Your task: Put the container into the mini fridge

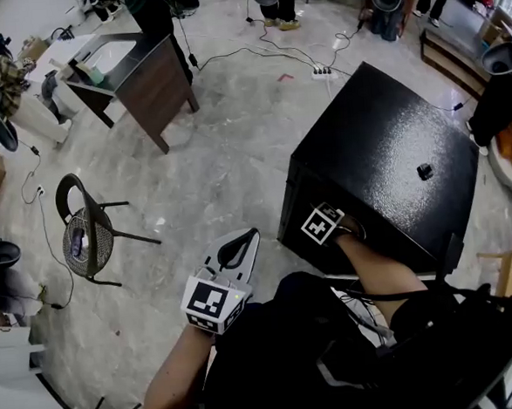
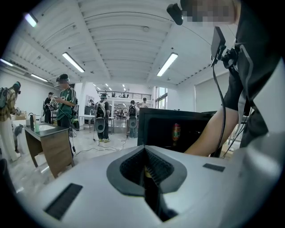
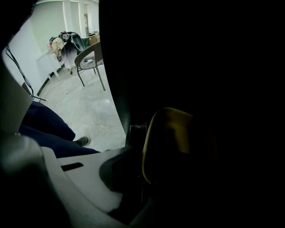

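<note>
Right gripper (image 3: pixel 141 156) is sunk past the front edge of the mini fridge (image 1: pixel 383 147), jaws drawn together and clamped on the thin near edge of the container (image 3: pixel 171 133). That container is a dark thing with a yellow rim, standing just right of the jaw line inside the unlit cabinet. What it rests on cannot be made out in the dark. From the head view only this gripper's marker cube and the forearm show, at the near-left face of the fridge.

Left gripper (image 2: pixel 145 153) hangs over the floor (image 1: pixel 226 158) left of the fridge, close to the person's lap. Its jaws are pressed together with nothing between them, and it is well apart from the cabinet.

Left of the fridge's dark front frame lies a broad stretch of bare marble. A wicker chair (image 1: pixel 87 233) stands at the near left and a brown desk (image 1: pixel 142 72) at the far left, both well apart from the fridge. A power strip (image 1: pixel 323 73) and its cables lie on the floor just beyond the fridge's far corner. The person's leg and shoe (image 3: pixel 82 141) sit close to the front edge.

Inside the fridge, the left gripper view shows a coloured can (image 2: pixel 176 132) upright toward the back. A small black object (image 1: pixel 425 172) sits on the flat top.
</note>
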Available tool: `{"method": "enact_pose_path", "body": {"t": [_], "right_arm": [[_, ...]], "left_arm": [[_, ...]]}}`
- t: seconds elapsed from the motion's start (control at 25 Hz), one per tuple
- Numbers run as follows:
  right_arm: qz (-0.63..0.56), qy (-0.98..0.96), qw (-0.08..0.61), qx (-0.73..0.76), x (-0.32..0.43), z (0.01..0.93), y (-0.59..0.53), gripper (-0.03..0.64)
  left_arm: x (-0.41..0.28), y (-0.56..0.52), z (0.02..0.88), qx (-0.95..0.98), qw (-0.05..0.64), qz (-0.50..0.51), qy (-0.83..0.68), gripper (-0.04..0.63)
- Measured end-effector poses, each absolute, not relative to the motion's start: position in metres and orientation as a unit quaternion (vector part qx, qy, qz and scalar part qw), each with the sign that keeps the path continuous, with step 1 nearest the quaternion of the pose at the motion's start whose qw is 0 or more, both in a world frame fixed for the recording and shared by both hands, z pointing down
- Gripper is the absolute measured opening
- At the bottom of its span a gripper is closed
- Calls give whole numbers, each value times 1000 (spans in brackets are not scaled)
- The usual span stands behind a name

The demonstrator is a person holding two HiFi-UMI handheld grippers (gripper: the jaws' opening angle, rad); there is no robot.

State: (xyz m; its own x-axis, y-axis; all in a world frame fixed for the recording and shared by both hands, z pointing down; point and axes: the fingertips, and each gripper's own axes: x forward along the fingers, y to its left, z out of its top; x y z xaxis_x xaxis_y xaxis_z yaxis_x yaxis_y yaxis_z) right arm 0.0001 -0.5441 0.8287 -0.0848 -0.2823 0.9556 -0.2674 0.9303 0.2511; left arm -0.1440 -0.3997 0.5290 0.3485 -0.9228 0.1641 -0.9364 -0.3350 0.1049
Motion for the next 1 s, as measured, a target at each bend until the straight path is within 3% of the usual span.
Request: {"method": "enact_pose_path", "body": {"t": [0.08,0.16,0.36,0.6,1.0], "right_arm": [[-13,-738,647,190,-1,825,-546,32],[-12,-740,644,191,-2,824,-544,116],[-13,-744,638,196,1,824,-540,172],[0,-742,638,208,8,807,-518,179],[29,-763,576,291,1,747,-488,179]], "left_arm": [[-145,-398,528,816,94,37,-569,7],[-147,-395,528,819,96,39,-565,6],[-150,-392,524,821,95,32,-562,6],[-145,-377,515,829,103,32,-549,8],[-153,-337,499,851,116,21,-512,6]]}}
